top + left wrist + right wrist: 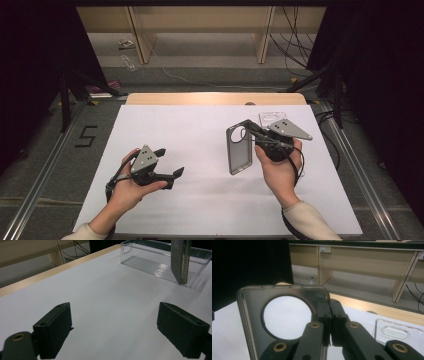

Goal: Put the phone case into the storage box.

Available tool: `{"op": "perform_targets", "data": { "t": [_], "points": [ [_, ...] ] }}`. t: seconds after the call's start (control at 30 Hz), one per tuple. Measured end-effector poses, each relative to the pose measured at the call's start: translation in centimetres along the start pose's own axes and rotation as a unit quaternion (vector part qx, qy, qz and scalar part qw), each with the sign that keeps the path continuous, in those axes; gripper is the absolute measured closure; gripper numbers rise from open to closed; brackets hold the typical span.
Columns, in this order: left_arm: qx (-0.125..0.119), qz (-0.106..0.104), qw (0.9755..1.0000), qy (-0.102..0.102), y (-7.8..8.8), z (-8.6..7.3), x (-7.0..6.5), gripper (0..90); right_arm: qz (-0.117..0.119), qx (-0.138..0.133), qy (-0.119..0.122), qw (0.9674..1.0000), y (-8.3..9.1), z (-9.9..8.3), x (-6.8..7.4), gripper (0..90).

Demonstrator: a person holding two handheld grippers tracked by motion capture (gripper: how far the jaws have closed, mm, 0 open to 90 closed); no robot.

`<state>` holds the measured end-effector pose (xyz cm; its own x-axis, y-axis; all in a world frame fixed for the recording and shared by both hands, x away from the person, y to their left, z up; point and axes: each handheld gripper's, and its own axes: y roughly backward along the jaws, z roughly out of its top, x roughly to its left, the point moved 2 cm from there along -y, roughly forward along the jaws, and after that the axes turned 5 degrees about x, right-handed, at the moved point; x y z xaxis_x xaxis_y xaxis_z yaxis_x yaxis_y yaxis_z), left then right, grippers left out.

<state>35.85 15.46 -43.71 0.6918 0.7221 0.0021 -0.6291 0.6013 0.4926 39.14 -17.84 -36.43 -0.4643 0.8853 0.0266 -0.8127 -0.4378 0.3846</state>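
The table lies bare across its left and middle, so a gripper can pass freely there. The left gripper hovers low at the left with white surface open ahead of it. On the right, the right gripper holds a phone case upright, blocking the way. Just behind it a clear tray stands near the far right edge.

Glossy translucent plastic phone case; clear ribbed plastic tray; matt white tabletop with wood edge.
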Motion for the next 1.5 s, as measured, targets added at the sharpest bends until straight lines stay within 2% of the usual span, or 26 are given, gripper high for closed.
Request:
{"op": "perform_targets", "data": {
  "t": [1.5],
  "points": [
    [0.0,0.002,1.0,0.005,0.0,0.0,0.1,13.1,-0.013,-0.005,-0.013,0.9998,0.6,0.9,-1.9,89.0]
  ]
}}
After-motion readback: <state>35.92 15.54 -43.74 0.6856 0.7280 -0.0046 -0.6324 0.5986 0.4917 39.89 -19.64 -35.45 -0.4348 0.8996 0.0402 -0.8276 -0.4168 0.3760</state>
